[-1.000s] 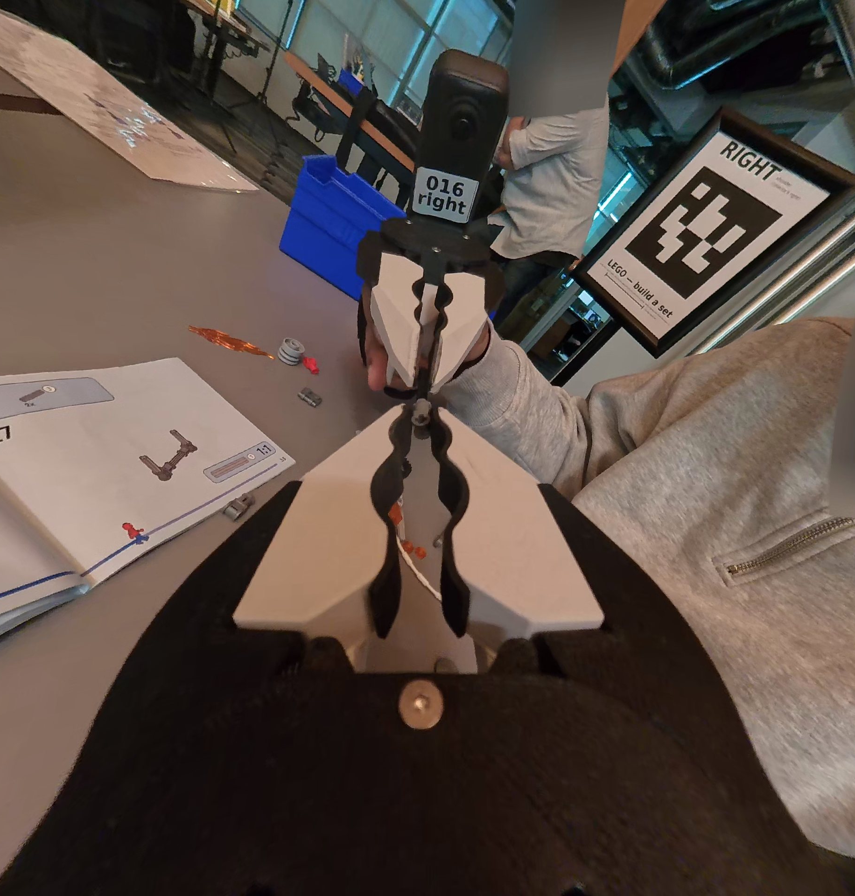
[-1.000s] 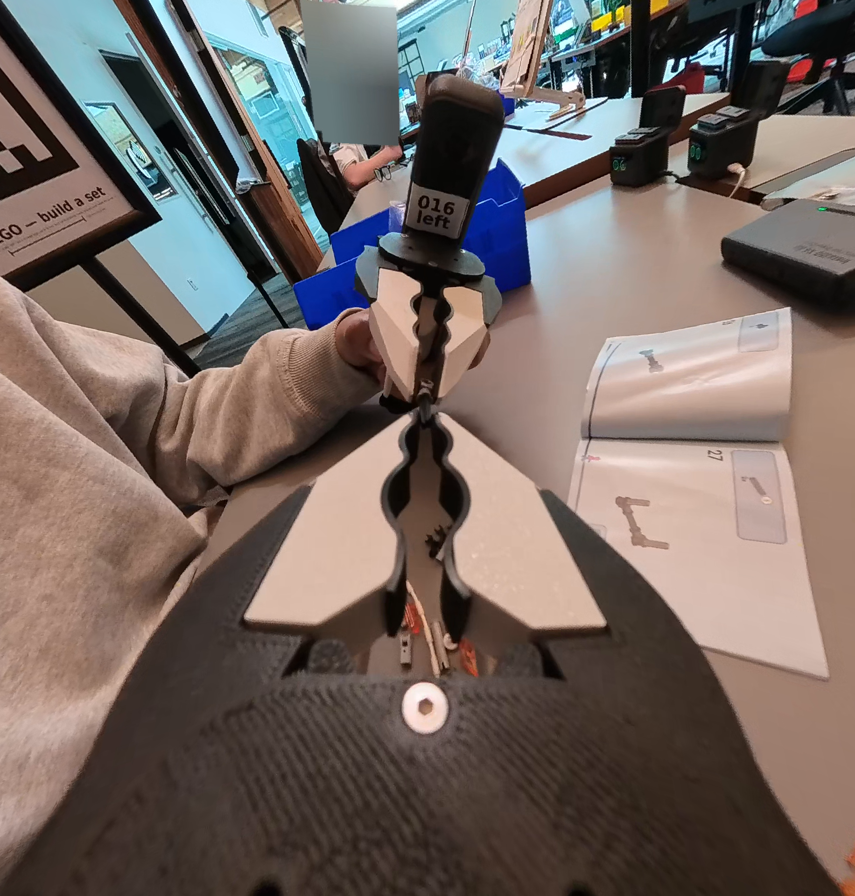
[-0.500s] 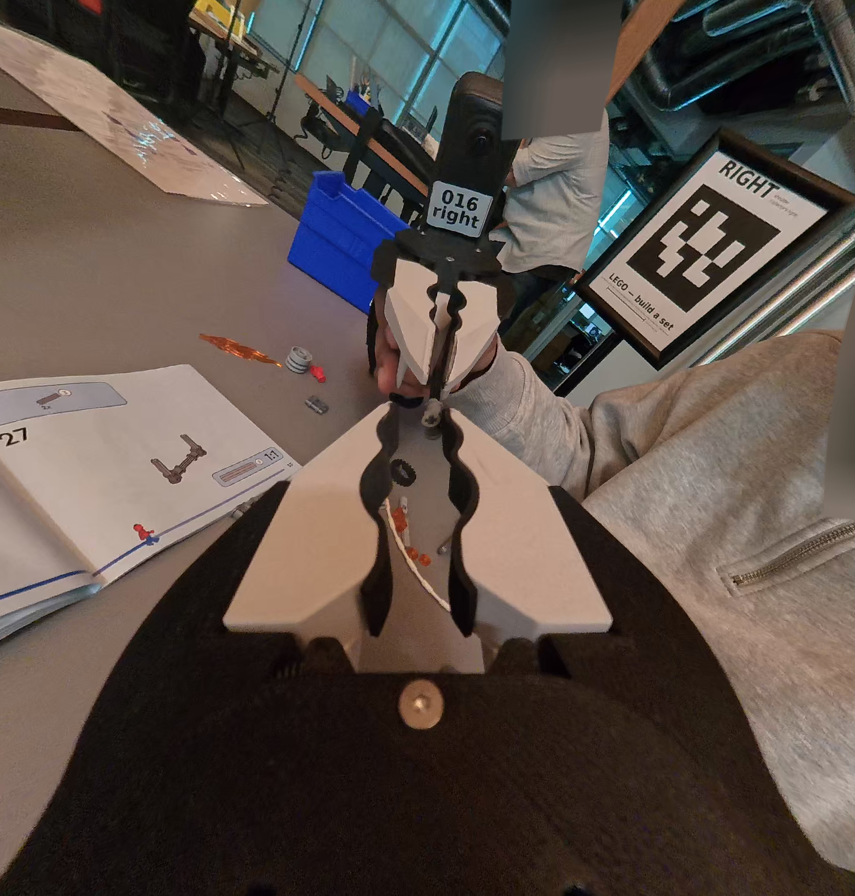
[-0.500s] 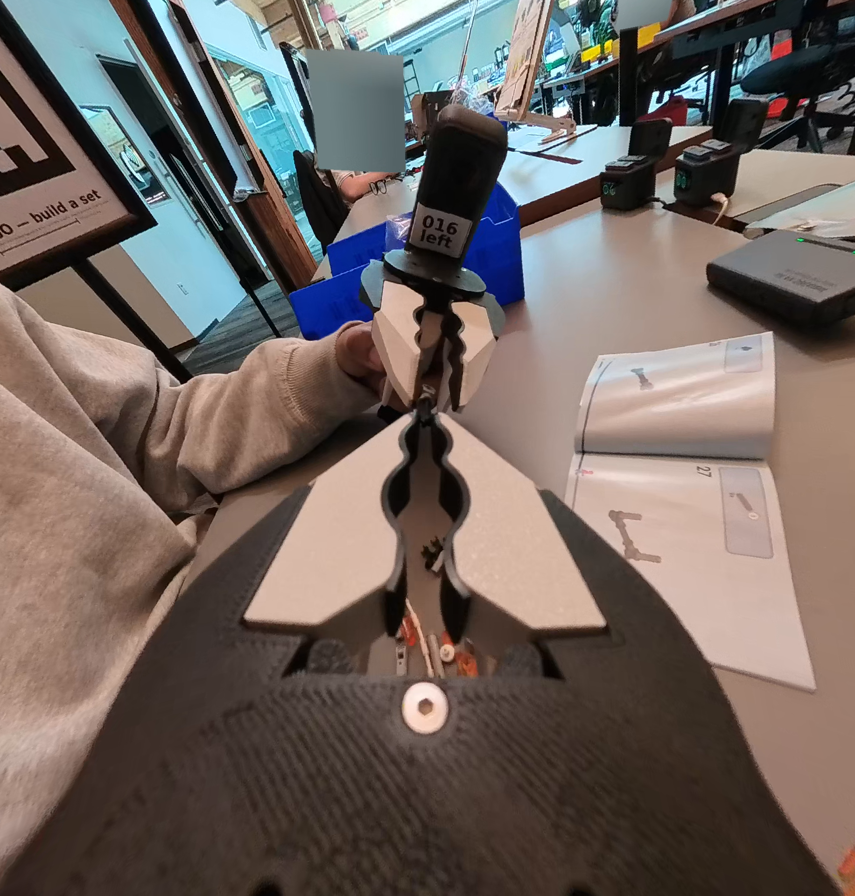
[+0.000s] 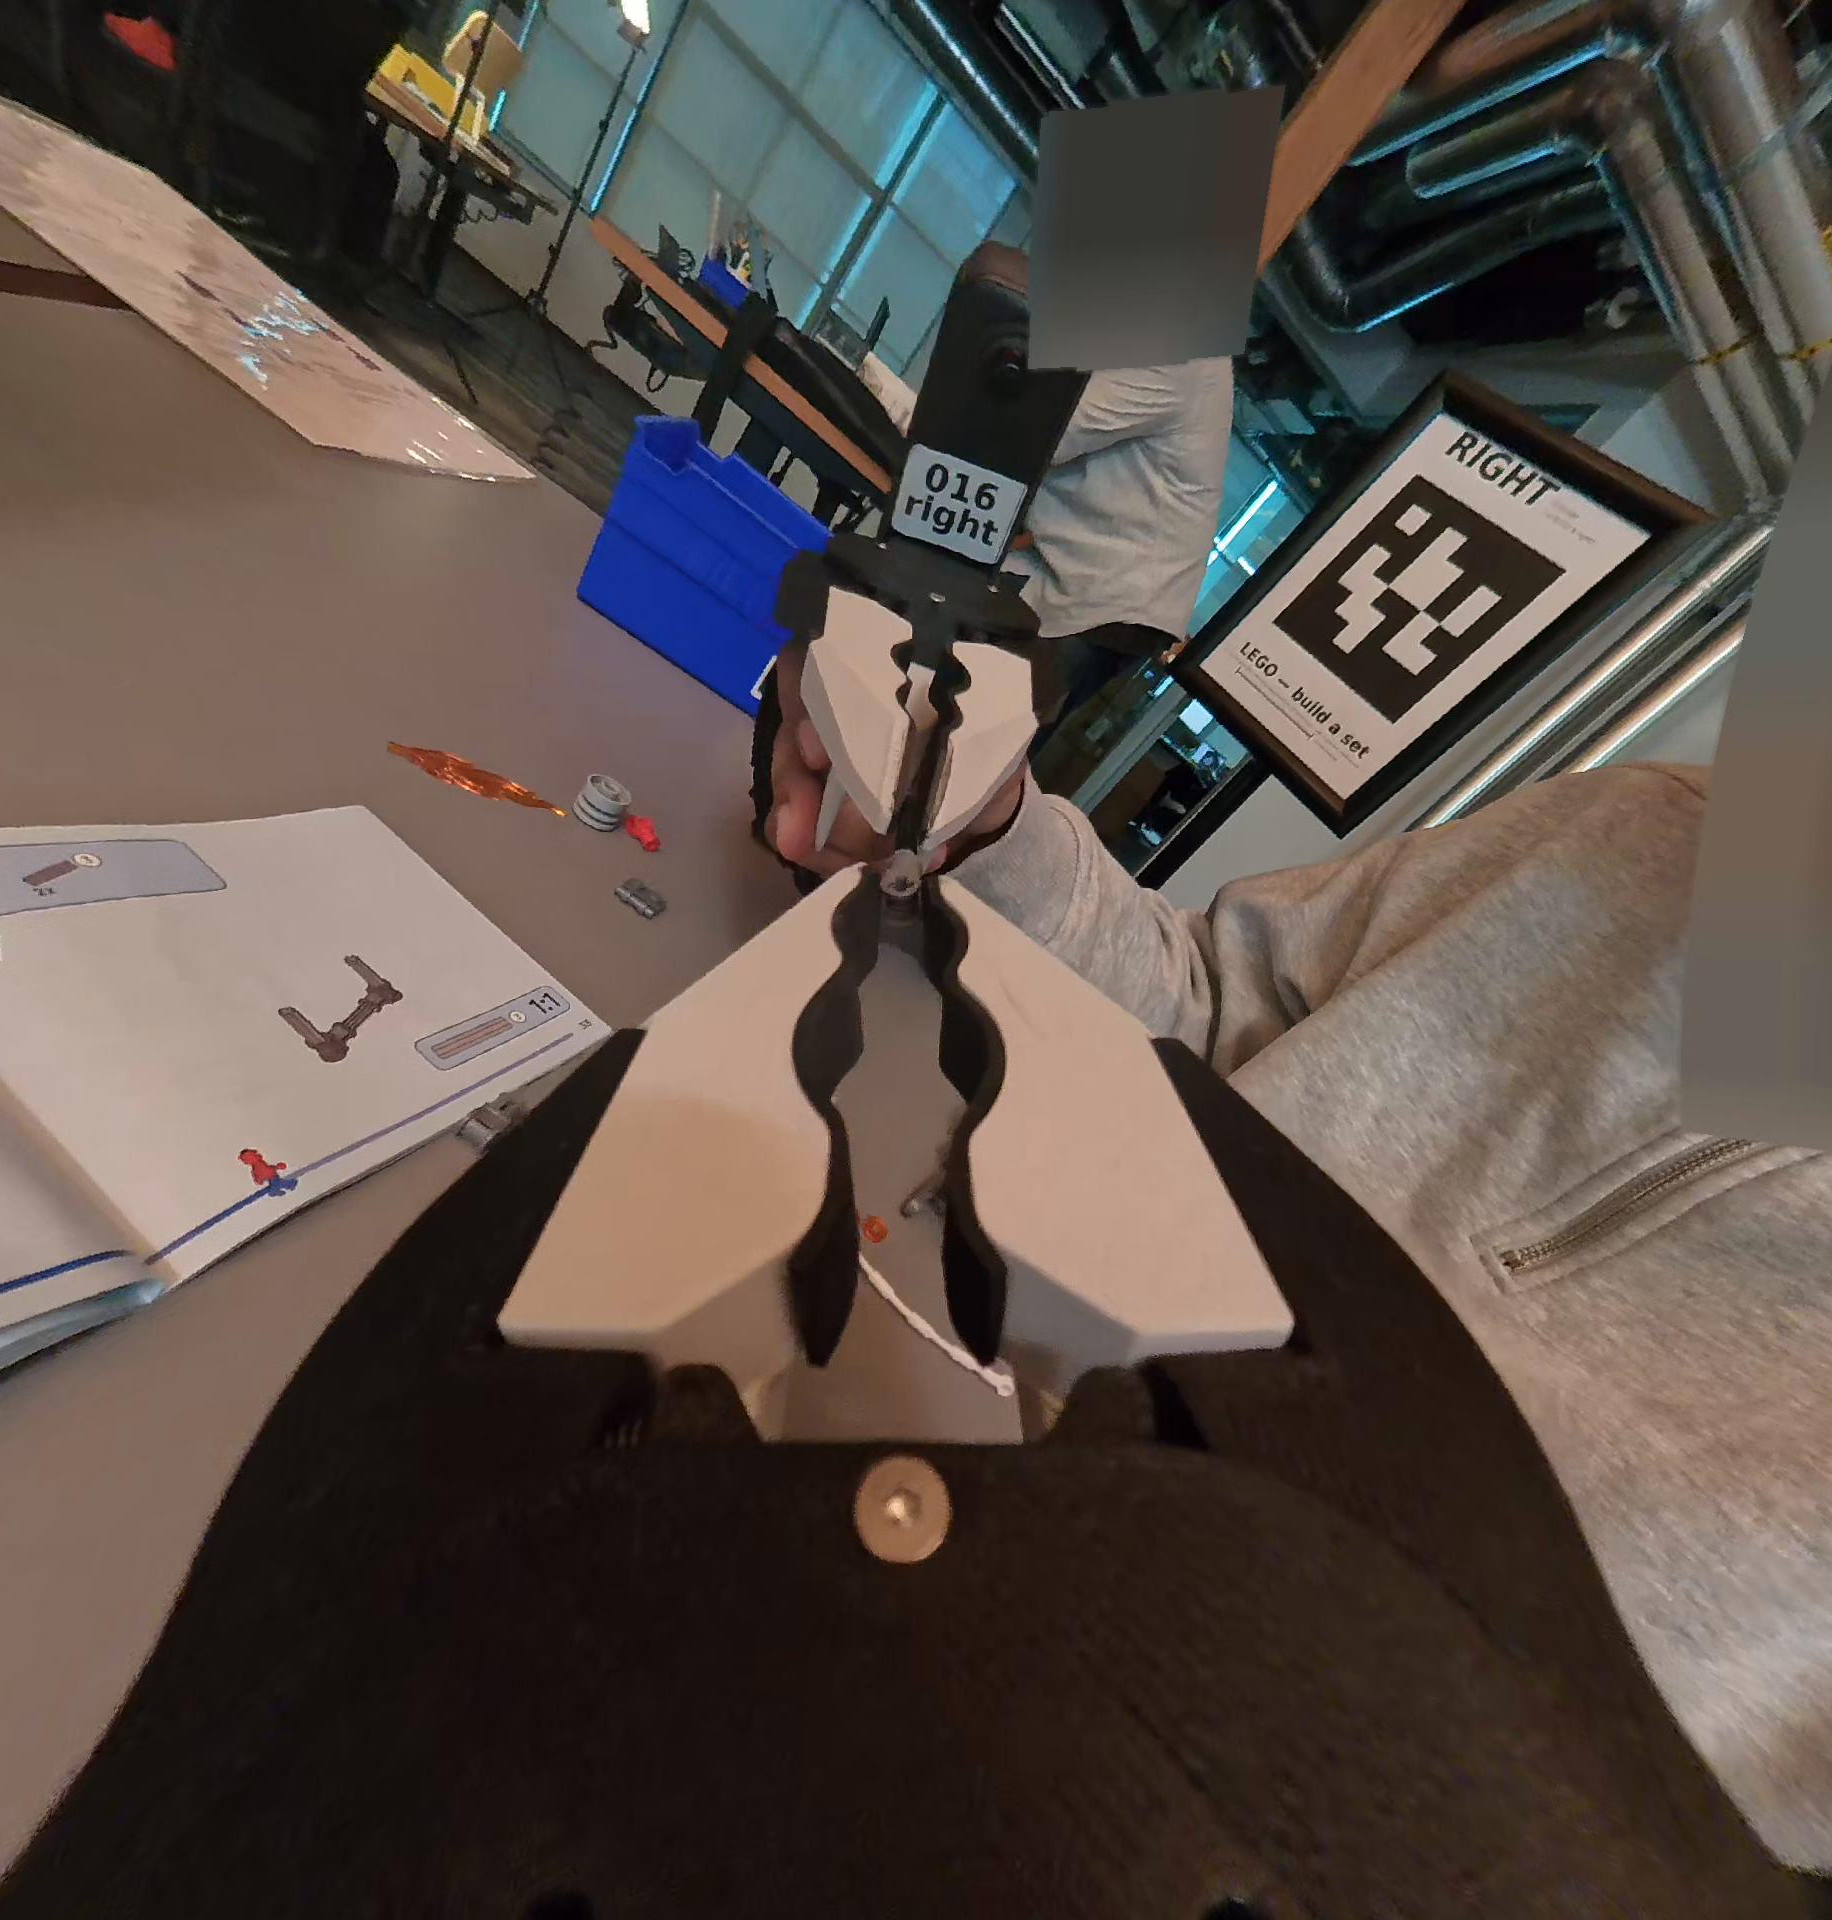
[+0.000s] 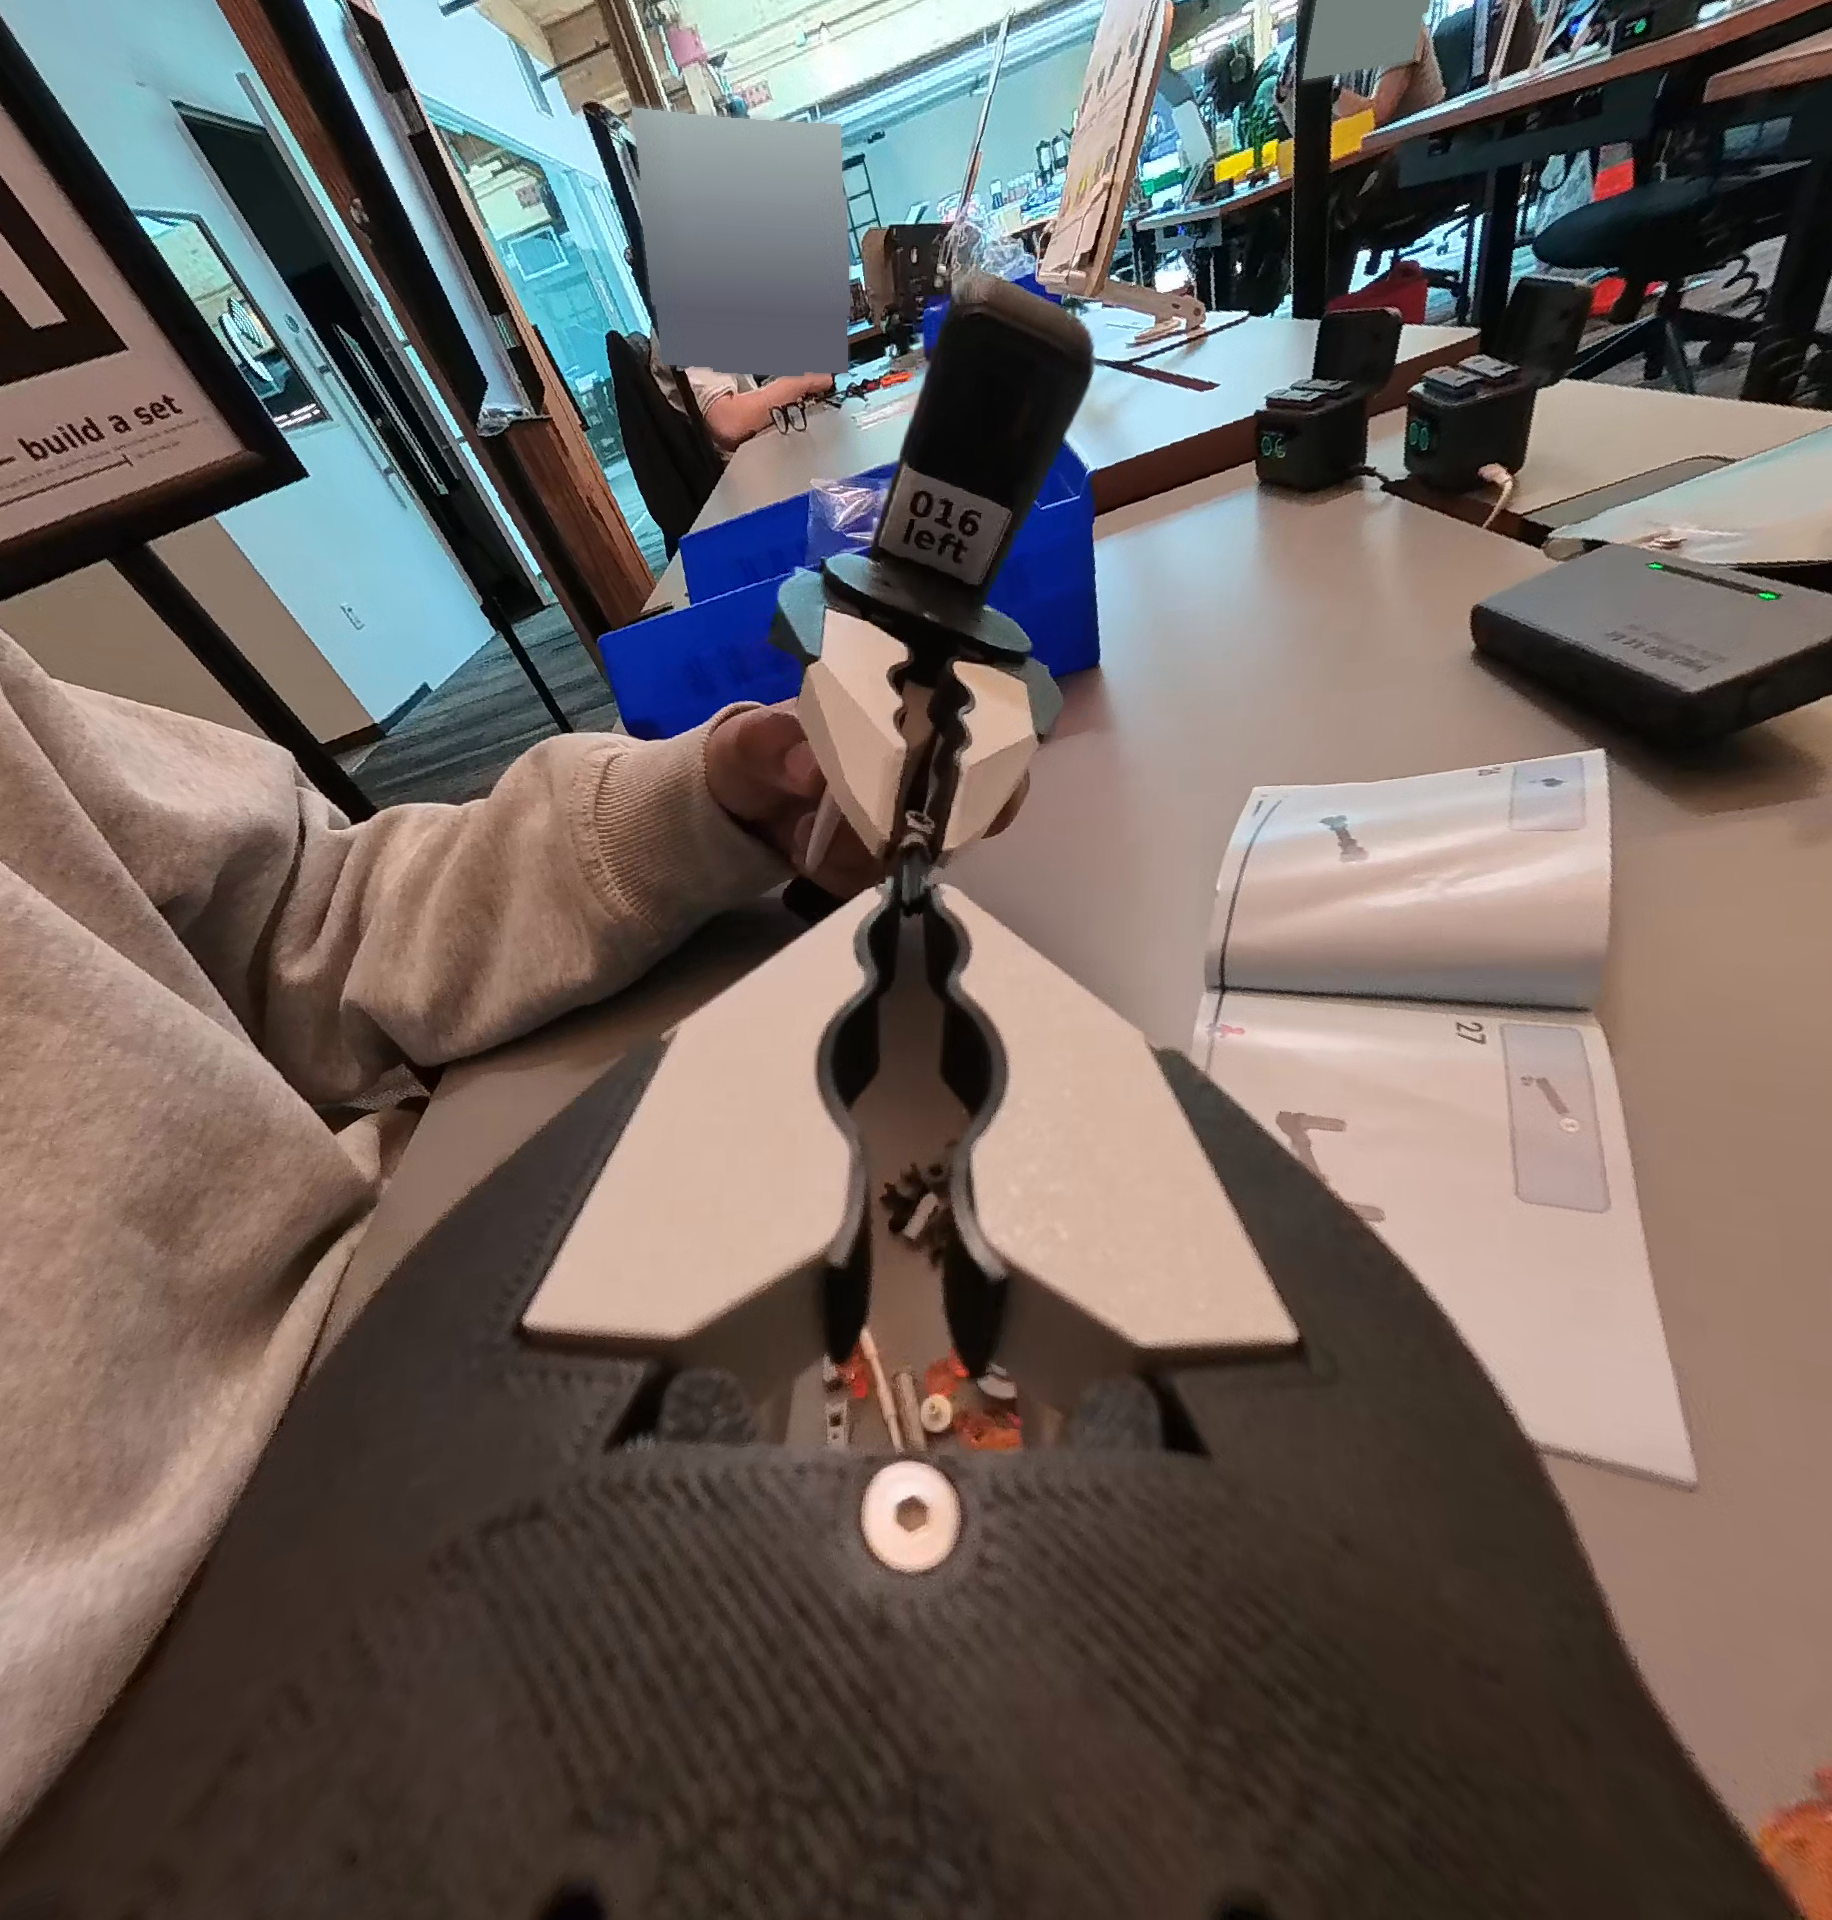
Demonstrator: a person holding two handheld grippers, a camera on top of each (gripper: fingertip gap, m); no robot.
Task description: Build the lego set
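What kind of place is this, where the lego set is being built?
Probably a shared workshop or lab. Long workbenches stand behind with office chairs, charging docks sit on the grey table, a framed marker sign stands nearby, and bare pipes run overhead.

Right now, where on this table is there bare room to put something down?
Bare grey table lies between the blue bin, the black box and the open booklet. Another patch lies beyond the booklet, left of the bin. It is crowded beneath the hand-held grippers, where small loose pieces lie.
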